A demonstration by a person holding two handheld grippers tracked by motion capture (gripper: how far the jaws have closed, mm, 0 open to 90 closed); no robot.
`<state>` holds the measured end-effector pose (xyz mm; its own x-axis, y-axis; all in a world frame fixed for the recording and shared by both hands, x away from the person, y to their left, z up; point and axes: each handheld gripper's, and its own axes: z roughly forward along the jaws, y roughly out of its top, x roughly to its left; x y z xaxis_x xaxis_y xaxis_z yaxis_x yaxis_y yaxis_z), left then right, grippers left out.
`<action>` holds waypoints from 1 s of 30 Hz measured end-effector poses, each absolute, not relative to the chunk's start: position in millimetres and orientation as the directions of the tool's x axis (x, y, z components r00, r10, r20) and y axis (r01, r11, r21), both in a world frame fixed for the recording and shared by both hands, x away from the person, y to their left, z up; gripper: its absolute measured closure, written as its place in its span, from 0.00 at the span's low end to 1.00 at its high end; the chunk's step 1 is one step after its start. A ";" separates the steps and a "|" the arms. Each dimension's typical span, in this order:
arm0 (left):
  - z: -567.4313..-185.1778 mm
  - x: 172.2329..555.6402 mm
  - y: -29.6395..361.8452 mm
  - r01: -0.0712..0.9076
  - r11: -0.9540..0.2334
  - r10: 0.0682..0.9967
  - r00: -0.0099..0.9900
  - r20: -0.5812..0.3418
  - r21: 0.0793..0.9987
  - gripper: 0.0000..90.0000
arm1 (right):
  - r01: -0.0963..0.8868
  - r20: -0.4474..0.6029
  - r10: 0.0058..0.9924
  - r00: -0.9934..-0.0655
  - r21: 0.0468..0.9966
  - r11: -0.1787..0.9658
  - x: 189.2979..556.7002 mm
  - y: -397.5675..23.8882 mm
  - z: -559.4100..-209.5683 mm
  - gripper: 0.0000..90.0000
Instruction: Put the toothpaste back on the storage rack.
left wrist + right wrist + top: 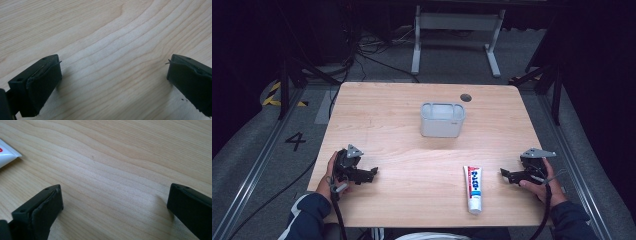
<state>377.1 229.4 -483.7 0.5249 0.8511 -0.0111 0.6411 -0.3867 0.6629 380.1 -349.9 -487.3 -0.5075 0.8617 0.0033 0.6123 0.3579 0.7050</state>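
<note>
Toothpaste tube [473, 188] lies lengthwise toward the person, cap seemingly nearest; right claw [503, 173] gapes empty.

Toothpaste tube [6, 153] — in the right gripper view we see just one white corner with a speck of red at the upper left; the frame's left edge cuts off the rest. In the high view its print [474, 181] is too small for us to read.

Right gripper [115, 205] — both black jaws run off the bottom edge of its own view, the right one also off the right edge.

Left gripper [113, 82] — same cropping in its own view.

Container [442, 120] — its inside is pale and blurred in the high view; we cannot tell what, if anything, lies in it.

Person's sleeves [309, 215] — cut off at the bottom edge.
</note>
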 end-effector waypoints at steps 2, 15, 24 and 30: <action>-483.4 378.1 225.7 0.645 -0.385 0.853 0.522 -0.012 0.660 0.00 | 0.613 0.003 0.857 -0.515 0.700 0.366 380.6 -350.7 -486.8 0.01; -483.0 374.1 231.9 0.587 -0.472 0.780 0.626 0.001 0.658 0.00 | 0.681 0.007 0.876 -0.481 0.633 0.368 384.3 -348.9 -480.1 0.00; -483.2 374.2 231.6 0.592 -0.464 0.782 0.623 -0.009 0.659 0.00 | 0.698 0.008 0.881 -0.474 0.613 0.370 384.7 -345.2 -477.0 0.06; -482.9 375.2 232.2 0.587 -0.472 0.778 0.628 -0.003 0.657 0.00 | 0.687 0.029 0.861 -0.507 0.617 0.384 377.2 -342.3 -471.5 0.20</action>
